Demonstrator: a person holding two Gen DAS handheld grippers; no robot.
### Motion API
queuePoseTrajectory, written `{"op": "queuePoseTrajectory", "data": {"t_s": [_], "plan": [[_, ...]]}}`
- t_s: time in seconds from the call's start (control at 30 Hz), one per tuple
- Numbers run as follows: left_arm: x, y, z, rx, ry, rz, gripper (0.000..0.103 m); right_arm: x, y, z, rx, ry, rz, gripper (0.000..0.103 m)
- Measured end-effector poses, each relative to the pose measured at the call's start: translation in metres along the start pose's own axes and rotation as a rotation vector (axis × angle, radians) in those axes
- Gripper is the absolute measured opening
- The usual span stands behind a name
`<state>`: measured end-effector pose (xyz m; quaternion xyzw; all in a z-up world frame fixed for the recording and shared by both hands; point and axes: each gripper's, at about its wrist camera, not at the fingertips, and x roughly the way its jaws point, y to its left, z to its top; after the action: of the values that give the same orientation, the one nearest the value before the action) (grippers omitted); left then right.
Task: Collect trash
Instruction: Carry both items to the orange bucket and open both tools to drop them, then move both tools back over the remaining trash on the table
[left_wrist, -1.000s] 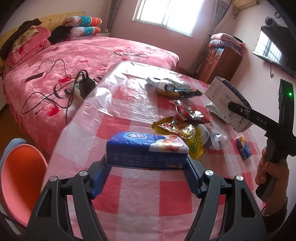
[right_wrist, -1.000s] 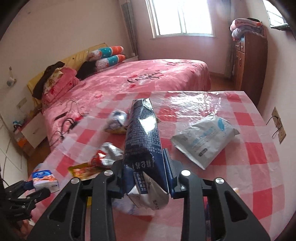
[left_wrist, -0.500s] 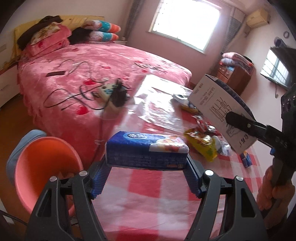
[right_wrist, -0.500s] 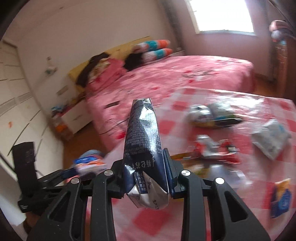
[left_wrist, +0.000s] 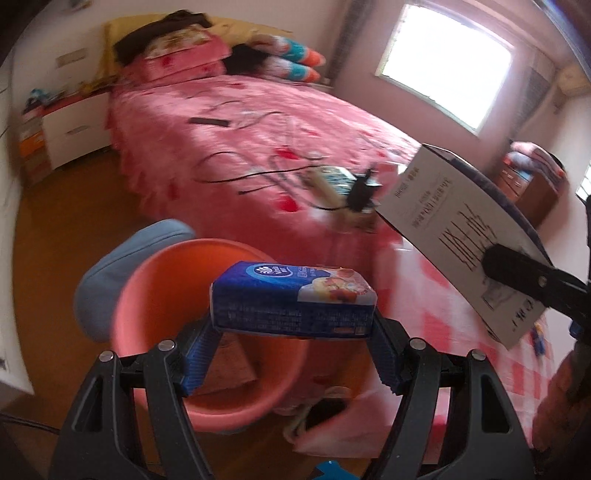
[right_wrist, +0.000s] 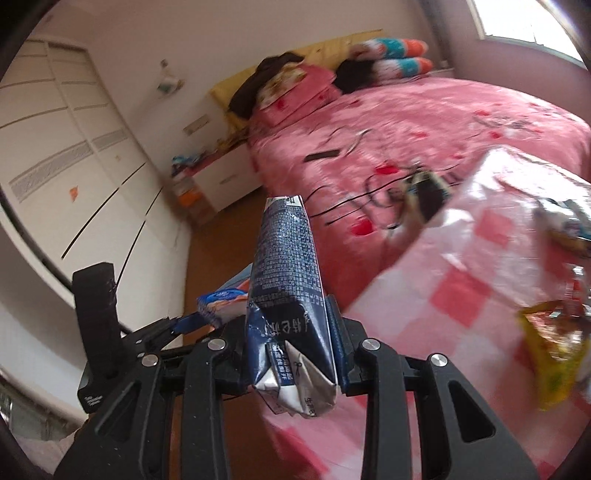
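At the far left of your left wrist view a white bedside cabinet stands against the wall, with the pink bed beside it and black cables strewn across the cover. Low in the middle, your left gripper has its jaws about half apart and pressed on both ends of a blue tissue pack, which it holds flat and level, lined up in this view over the orange bin on the wooden floor; a blue seat shows just behind the bin. To the right runs the table edge with its pink checked cloth. Further right, your right gripper has its jaws narrowly set and clamped on the sides of a flattened dark blue carton, whose crumpled end juts back toward the camera; it is off the table, up in the air. At the far right of that view, yellow wrappers lie on the cloth.
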<state>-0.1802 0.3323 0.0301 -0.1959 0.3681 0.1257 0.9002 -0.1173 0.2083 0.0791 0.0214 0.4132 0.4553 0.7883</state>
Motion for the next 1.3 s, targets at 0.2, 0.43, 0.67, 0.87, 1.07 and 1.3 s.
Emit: {"op": "queuePoseTrajectory", "data": {"t_s": [0.2, 0.43, 0.67, 0.87, 1.07, 1.3], "plan": [[0.01, 0.05, -0.004, -0.098, 0.017, 0.101, 0.076, 0.046, 0.03, 0.001, -0.037, 0.069, 0.065, 0.038], [0.016, 0.082, -0.015, -0.165, 0.057, 0.194, 0.086, 0.065, 0.021, -0.009, 0.013, 0.082, 0.012, 0.086], [0.015, 0.077, -0.016, -0.138, 0.06, 0.202, 0.086, 0.026, 0.001, -0.012, 0.006, -0.022, -0.105, 0.089], [0.015, 0.064, -0.015, -0.123, 0.064, 0.185, 0.086, -0.002, -0.01, -0.022, 0.005, -0.083, -0.164, 0.089], [0.01, 0.041, -0.013, -0.078, 0.06, 0.156, 0.086, -0.016, -0.026, -0.031, 0.028, -0.107, -0.194, 0.091], [0.001, 0.009, -0.006, -0.02, 0.045, 0.122, 0.087, -0.028, -0.036, -0.041, 0.054, -0.113, -0.198, 0.092]]}}
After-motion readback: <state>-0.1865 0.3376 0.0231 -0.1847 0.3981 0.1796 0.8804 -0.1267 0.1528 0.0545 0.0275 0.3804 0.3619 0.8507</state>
